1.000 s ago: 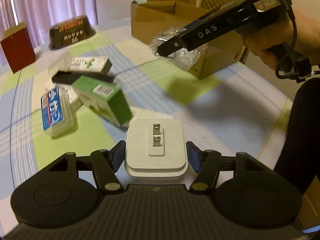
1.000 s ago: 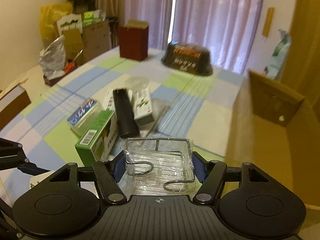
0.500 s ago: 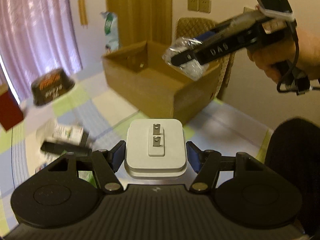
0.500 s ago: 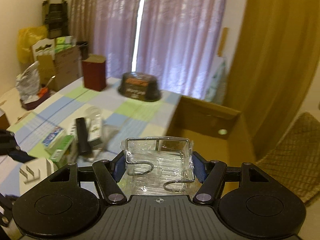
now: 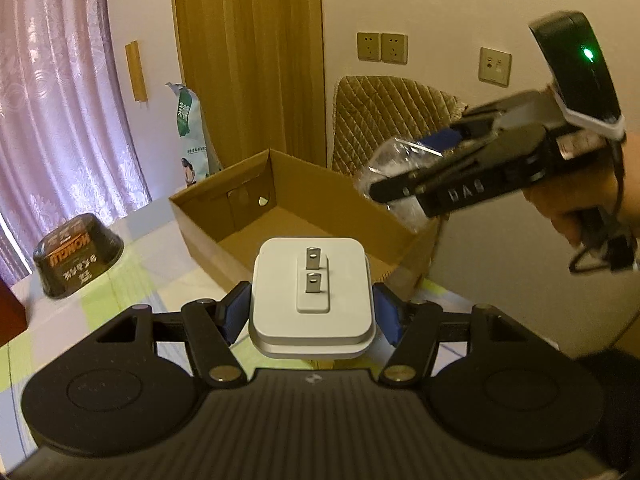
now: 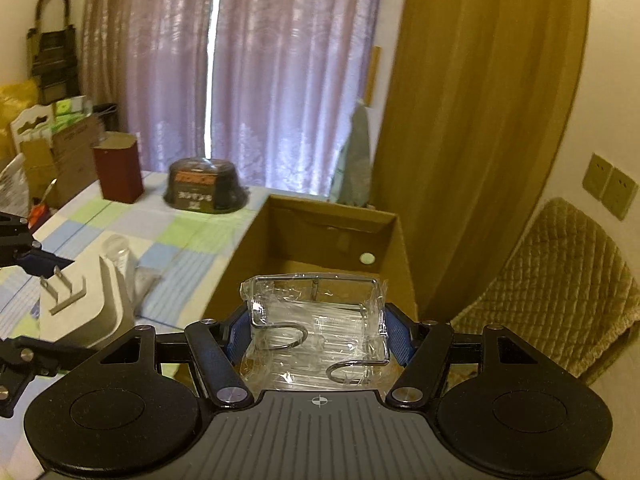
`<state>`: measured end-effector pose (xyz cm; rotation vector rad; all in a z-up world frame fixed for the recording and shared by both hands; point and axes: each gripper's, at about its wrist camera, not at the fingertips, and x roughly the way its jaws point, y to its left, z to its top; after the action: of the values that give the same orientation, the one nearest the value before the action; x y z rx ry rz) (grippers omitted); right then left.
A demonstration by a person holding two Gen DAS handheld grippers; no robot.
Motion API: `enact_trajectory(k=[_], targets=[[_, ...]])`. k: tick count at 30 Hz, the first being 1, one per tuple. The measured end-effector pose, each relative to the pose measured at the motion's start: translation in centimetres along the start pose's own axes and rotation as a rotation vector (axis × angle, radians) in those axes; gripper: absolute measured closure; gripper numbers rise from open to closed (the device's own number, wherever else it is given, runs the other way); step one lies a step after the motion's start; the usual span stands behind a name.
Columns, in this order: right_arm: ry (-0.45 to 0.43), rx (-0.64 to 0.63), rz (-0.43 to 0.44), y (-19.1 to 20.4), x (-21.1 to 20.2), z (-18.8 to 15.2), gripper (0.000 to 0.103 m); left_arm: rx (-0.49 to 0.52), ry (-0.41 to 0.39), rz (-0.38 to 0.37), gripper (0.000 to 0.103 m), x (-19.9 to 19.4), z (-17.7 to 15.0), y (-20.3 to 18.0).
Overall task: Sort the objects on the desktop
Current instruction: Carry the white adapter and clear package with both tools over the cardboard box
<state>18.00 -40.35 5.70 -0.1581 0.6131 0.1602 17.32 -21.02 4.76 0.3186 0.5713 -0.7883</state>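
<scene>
Both tools have swung away from the scattered boxes toward the cardboard box (image 5: 280, 216) since a second ago; the loose items that filled the left wrist view then are out of it, and the open box sits just beyond the fingers. The left tool (image 5: 311, 308) is pinching a white plug adapter (image 5: 312, 292) between its blue pads (image 5: 234, 312), prongs facing up toward the camera, held in the air over the checked tabletop (image 5: 120, 292) at the near wall of the box. In the right wrist view the same adapter (image 6: 80, 304) shows at the near left, to the left of the box and not over its opening.

To the right, the right tool (image 6: 318, 332) is clamped on a wire rack wrapped in clear plastic (image 6: 316, 320), its two hooked ends curling toward the camera. From the left wrist view this rack (image 5: 396, 168) hangs above the right wall of the cardboard box, gripped by the black fingers, with a hand (image 5: 576, 200) around the handle at the right edge. The box interior looks bare brown, with a round hole in its far wall.

Farther left on the tabletop stand a dark upturned noodle bowl (image 5: 76, 252) and a dark red box (image 6: 118, 172). A quilted chair back (image 5: 384, 120) stands beyond the box, against the wall with its sockets (image 5: 382, 48). Pale purple curtains (image 6: 248, 72) hang at the far side.
</scene>
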Motion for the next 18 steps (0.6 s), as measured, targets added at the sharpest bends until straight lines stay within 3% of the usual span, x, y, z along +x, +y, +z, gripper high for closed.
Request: enact_trajectory(k=[9,18], targets=[[0.048,0.075,-0.009,-3.0,4.3,-0.1,0.037,0.172,0.035,0.007,0.043,7.4,2.6,0.1],[0.077,0.117,-0.025,-4.4,6.9,-1.1,0.037,0.269,0.067,-0.030,0.043,13.2,2.0,-0.4]])
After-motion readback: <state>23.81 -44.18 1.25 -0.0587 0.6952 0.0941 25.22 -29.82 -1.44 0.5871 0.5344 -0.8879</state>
